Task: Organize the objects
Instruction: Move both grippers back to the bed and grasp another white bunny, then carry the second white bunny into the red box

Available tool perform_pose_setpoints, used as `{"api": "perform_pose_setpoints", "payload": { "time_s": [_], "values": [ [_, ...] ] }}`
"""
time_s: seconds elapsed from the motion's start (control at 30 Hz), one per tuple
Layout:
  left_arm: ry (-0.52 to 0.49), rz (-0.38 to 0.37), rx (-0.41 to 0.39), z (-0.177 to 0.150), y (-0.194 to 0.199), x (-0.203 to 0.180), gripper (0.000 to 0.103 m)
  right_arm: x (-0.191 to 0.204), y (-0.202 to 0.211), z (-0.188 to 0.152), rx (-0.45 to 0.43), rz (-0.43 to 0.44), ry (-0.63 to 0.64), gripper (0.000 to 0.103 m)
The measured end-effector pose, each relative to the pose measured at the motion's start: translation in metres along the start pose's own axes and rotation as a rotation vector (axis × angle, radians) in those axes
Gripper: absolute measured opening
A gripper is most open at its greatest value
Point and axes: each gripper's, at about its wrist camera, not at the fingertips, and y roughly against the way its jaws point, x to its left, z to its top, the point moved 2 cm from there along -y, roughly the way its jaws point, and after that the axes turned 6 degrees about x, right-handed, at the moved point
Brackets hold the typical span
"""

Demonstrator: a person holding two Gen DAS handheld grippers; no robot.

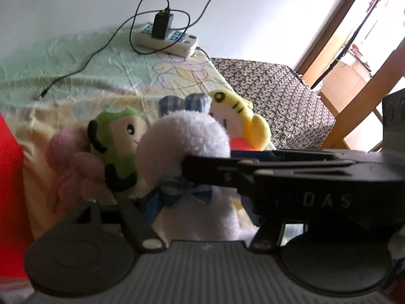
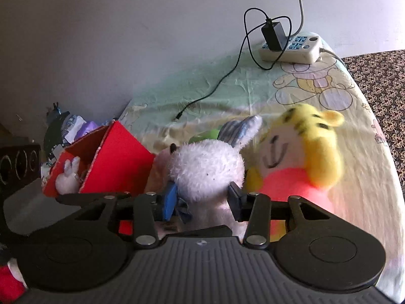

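A white plush rabbit (image 2: 206, 171) with checked blue ears and a blue bow sits on the bed. My right gripper (image 2: 202, 198) is shut on its neck; it also shows in the left wrist view (image 1: 182, 141), where the right gripper's black arm (image 1: 278, 169) crosses in front. A yellow tiger plush (image 2: 303, 152) lies just right of the rabbit, and a green plush (image 1: 116, 141) and a pink plush (image 1: 73, 162) lie to its left. My left gripper's fingertips are hidden behind the rabbit and the other gripper. A red box (image 2: 114, 162) holds a small white plush (image 2: 67, 177).
A white power strip (image 2: 291, 48) with a black charger and cable lies at the back of the bed by the wall. A dark patterned cover (image 1: 273, 96) lies to the right. Clutter and a dark speaker (image 2: 17, 164) stand left of the box.
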Motion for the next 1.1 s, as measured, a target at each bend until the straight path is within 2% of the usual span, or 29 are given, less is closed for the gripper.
{"api": "perform_pose_setpoints", "payload": {
  "time_s": [0.3,0.6,0.9,1.1],
  "values": [
    [0.007,0.010,-0.092,-0.013,0.045,-0.002,0.063,0.035,0.019,-0.005,-0.066,0.028,0.046,0.045],
    [0.009,0.079,-0.205,-0.023,0.107,0.023,0.063,0.090,0.017,0.003,-0.128,0.116,0.093,0.045],
    [0.014,0.155,-0.304,-0.034,0.163,0.079,0.063,0.164,-0.017,0.015,-0.152,0.182,0.179,0.045],
    [0.066,0.192,-0.291,-0.044,0.182,0.131,0.063,0.210,-0.061,0.016,-0.120,0.195,0.215,0.045]
  ]
}}
